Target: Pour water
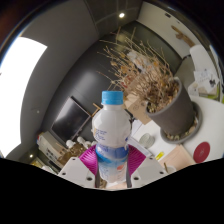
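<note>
In the gripper view the tool (112,172) is clamped on a clear plastic water bottle (111,135) with a blue cap (113,98) and blue label, both pink pads (93,160) pressing its lower body. The bottle stands upright between the fingers. Beyond it, to the right, sits a dark pot of dry brown grasses (160,85).
</note>
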Available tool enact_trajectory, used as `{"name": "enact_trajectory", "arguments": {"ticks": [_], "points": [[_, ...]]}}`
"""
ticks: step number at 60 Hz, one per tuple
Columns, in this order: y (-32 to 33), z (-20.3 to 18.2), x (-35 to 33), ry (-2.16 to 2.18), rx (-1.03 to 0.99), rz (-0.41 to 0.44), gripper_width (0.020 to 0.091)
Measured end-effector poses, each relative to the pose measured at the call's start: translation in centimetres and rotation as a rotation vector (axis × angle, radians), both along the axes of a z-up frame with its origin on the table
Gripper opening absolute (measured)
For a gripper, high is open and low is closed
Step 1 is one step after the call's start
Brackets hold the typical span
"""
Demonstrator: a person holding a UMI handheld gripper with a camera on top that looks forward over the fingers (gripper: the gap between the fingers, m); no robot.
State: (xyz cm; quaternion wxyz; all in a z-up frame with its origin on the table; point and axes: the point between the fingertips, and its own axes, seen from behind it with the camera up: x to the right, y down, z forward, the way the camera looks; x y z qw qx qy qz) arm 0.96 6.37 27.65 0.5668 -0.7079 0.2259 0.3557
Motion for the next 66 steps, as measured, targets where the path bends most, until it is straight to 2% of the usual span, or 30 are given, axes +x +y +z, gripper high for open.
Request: {"name": "enact_trajectory", "arguments": {"ticks": [5, 10, 15, 19, 34, 44, 47, 51, 59, 61, 65, 66], "points": [[-0.1, 1.7, 4.5, -0.228, 0.051, -0.055, 0.0347], [-0.1, 1.3, 8.9, -0.420, 0.058, -0.114, 0.0348], [-0.3, -1.5, 13.3, -0.582, 0.023, -0.156, 0.0347], [-0.6, -5.2, 16.0, -0.689, -0.011, -0.177, 0.0348], [0.0, -17.3, 19.5, -0.846, -0.136, -0.139, 0.0348], [-0.5, -21.8, 19.9, -0.842, -0.184, -0.123, 0.0352], [-1.1, -21.7, 19.9, -0.850, -0.157, -0.141, 0.0358], [-1.3, -21.7, 19.7, -0.867, -0.154, -0.142, 0.0394], [-1.4, -22.0, 19.7, -0.869, -0.172, -0.151, 0.0517], [-1.6, -22.3, 19.8, -0.869, -0.200, -0.146, 0.0607], [-2.4, -22.0, 19.8, -0.866, -0.231, -0.132, 0.0871], [-2.6, -21.8, 19.7, -0.864, -0.235, -0.133, 0.0854]]}}
